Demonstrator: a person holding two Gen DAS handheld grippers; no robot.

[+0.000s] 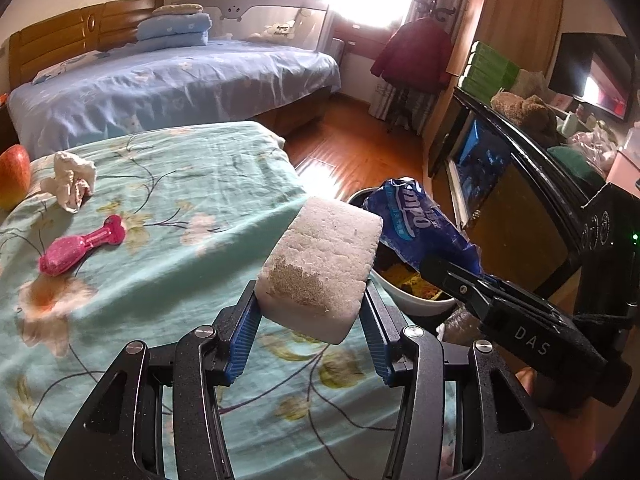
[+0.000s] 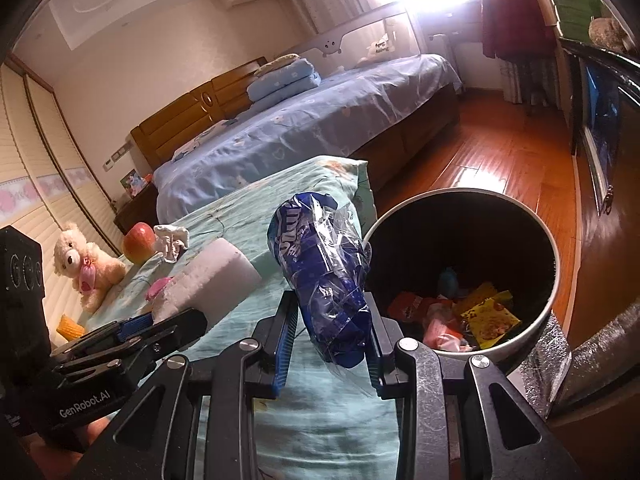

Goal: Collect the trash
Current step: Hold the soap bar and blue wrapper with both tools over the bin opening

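Note:
My left gripper is shut on a white foam block and holds it above the floral bedspread near the bed's right edge; the block also shows in the right wrist view. My right gripper is shut on a crumpled blue plastic wrapper, held just left of the round trash bin, which holds several wrappers. In the left wrist view the wrapper hangs over the bin. A crumpled tissue lies on the bedspread at the far left.
A pink toy and an apple lie on the bedspread. A teddy bear sits by the wall. A blue bed stands behind. A dark cabinet stands right of the bin on the wooden floor.

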